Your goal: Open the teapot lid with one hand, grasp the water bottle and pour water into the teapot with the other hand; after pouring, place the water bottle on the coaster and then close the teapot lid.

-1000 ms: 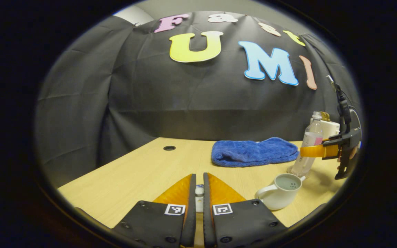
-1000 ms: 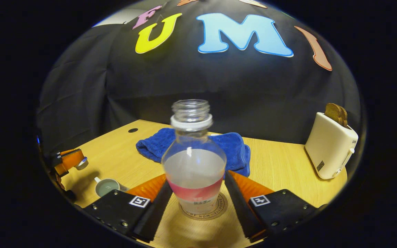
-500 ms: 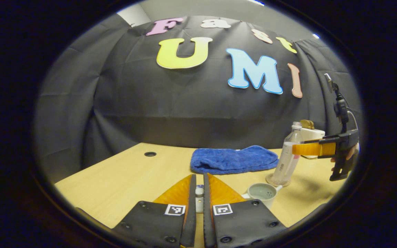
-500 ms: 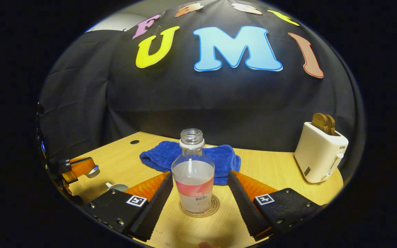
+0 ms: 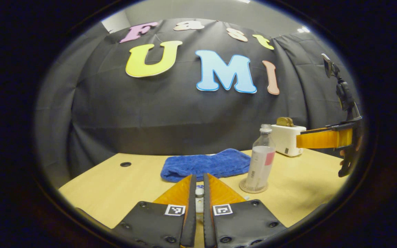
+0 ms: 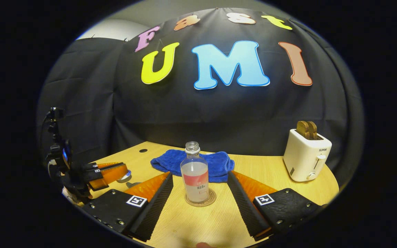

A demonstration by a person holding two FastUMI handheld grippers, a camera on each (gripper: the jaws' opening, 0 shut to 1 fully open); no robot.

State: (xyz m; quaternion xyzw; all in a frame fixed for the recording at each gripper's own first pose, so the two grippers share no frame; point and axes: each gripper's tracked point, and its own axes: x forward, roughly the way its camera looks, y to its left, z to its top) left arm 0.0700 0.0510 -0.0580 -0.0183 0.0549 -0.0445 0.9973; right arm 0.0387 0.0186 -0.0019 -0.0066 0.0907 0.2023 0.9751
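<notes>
In the right gripper view the water bottle (image 6: 195, 172) stood upright on the round coaster (image 6: 200, 200) at lower centre, uncapped and part full, with the right gripper (image 6: 200, 187) spread wide, its fingers well clear on either side of the bottle. So the bottle was set down and let go, and that step looked done. A blue towel (image 6: 193, 165) lay behind it on the wooden table (image 6: 264, 172), and a white toaster (image 6: 305, 155) stood at the right of the frame.

In the left gripper view, the left gripper (image 5: 200, 193) at bottom centre was clenched on a small white knob, which I judged to be the teapot lid (image 5: 199, 194); the teapot itself could not be made out with certainty. In the right gripper view the same gripper sat at the lower left edge, low over the table.

The step in hand seemed to be closing the teapot. That called for bringing the lid over the pot's mouth, lowering it level until seated, then letting go.
</notes>
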